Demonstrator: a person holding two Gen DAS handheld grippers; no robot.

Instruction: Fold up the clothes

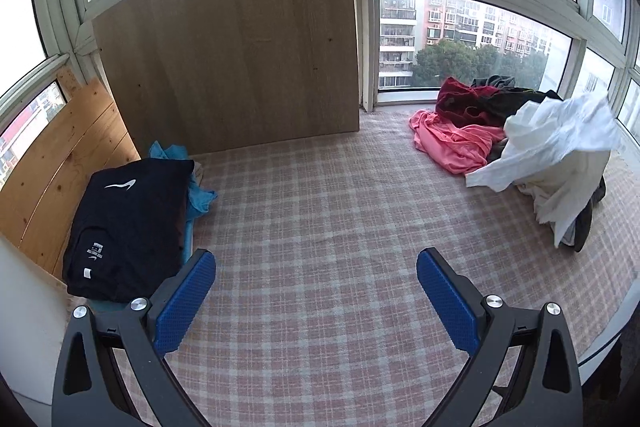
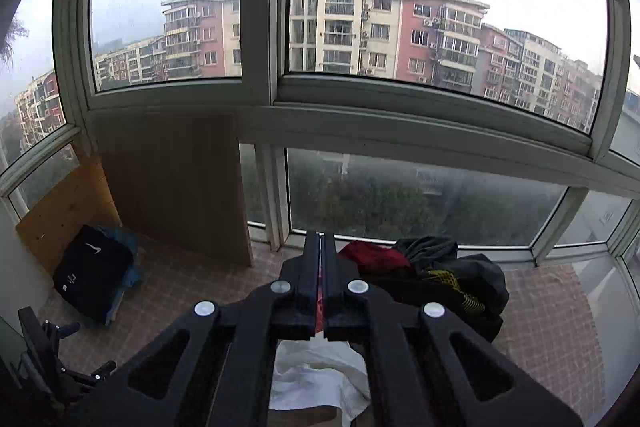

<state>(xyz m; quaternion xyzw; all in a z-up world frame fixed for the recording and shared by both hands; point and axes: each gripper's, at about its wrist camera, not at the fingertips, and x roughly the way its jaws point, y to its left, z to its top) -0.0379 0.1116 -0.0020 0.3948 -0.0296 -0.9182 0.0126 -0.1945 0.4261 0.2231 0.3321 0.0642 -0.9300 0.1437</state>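
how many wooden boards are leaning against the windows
2. A large pale board stands upright against the back window; a smaller orange-toned pine board leans at the left window, behind the folded black shirt. More may be hidden behind them.

the white garment (image 2: 316, 379) hangs mostly hidden beneath the right tool (image 2: 319, 247), its grip unseen.
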